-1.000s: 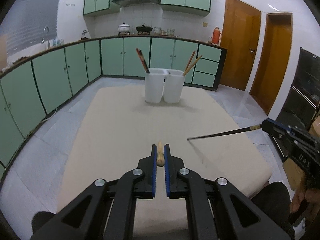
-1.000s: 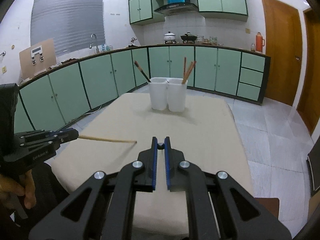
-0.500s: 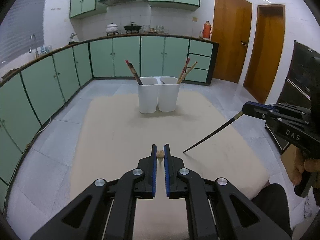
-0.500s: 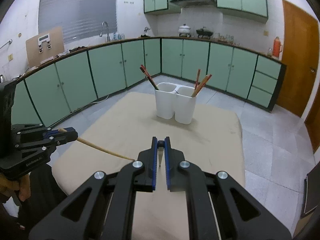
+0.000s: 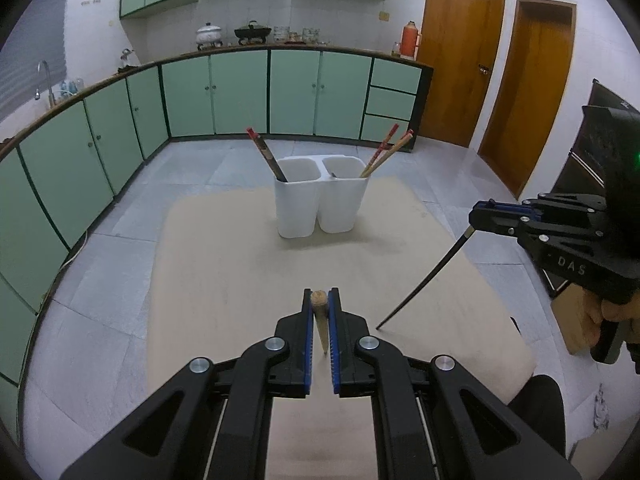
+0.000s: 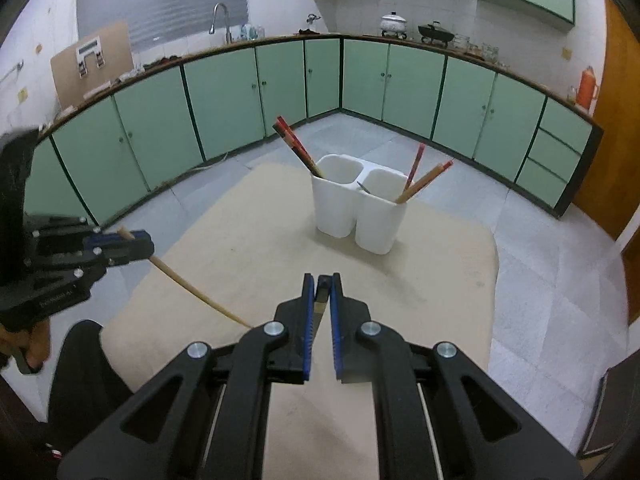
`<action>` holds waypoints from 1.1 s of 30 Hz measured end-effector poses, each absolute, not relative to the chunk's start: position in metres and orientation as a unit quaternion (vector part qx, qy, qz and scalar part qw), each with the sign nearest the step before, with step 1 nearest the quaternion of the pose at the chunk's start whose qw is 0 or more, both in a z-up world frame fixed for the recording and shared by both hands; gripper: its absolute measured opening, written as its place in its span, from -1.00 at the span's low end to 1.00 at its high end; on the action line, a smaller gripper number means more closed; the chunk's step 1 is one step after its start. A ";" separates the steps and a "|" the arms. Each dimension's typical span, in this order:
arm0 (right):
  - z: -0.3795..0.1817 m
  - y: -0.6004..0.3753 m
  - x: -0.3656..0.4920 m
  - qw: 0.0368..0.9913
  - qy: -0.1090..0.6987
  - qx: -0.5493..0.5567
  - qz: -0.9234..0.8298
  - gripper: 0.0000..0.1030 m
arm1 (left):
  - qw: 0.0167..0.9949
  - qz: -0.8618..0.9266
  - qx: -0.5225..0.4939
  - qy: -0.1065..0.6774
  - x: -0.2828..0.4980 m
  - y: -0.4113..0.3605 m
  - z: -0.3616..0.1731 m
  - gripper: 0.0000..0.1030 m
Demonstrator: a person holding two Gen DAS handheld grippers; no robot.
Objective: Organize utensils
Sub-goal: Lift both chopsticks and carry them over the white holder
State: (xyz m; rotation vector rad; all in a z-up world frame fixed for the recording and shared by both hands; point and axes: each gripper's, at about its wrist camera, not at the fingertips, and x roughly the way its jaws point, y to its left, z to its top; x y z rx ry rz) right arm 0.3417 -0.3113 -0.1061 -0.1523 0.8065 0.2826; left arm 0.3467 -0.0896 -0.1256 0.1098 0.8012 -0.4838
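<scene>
Left gripper (image 5: 320, 312) clamps a wooden chopstick (image 5: 320, 320). Right gripper (image 6: 321, 300) clamps a dark chopstick (image 6: 320, 302). Both hang near the white holder (image 5: 320, 204).

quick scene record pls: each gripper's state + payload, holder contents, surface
left gripper: shut on light wooden chopstick, tip angled down toward the mat
right gripper: shut on dark chopstick, tip angled down toward the mat
holder: white two-compartment holder, upright at far end of mat
left compartment: dark red-tipped chopsticks, leaning left
right compartment: reddish-tan chopsticks, leaning right
surface: beige mat
</scene>
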 end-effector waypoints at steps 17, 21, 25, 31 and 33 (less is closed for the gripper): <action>-0.047 -0.326 0.340 0.921 0.359 -0.054 0.140 -0.88 | 0.895 -0.247 0.056 0.368 0.366 -0.086 -0.082 -0.87; -0.013 -0.331 0.345 0.927 0.345 -0.049 0.137 -0.88 | 0.899 -0.253 0.053 0.353 0.378 -0.087 -0.048 -0.87; 0.032 -0.334 0.359 0.935 0.328 -0.045 0.129 -0.88 | 0.904 -0.258 0.041 0.339 0.397 -0.089 -0.010 -0.87; 0.084 -0.334 0.388 0.945 0.303 -0.036 0.116 -0.88 | 0.911 -0.253 0.035 0.324 0.433 -0.101 0.032 -0.87; 0.097 -0.334 0.403 0.948 0.295 -0.028 0.112 -0.88 | 0.913 -0.249 0.036 0.320 0.446 -0.106 0.041 -0.87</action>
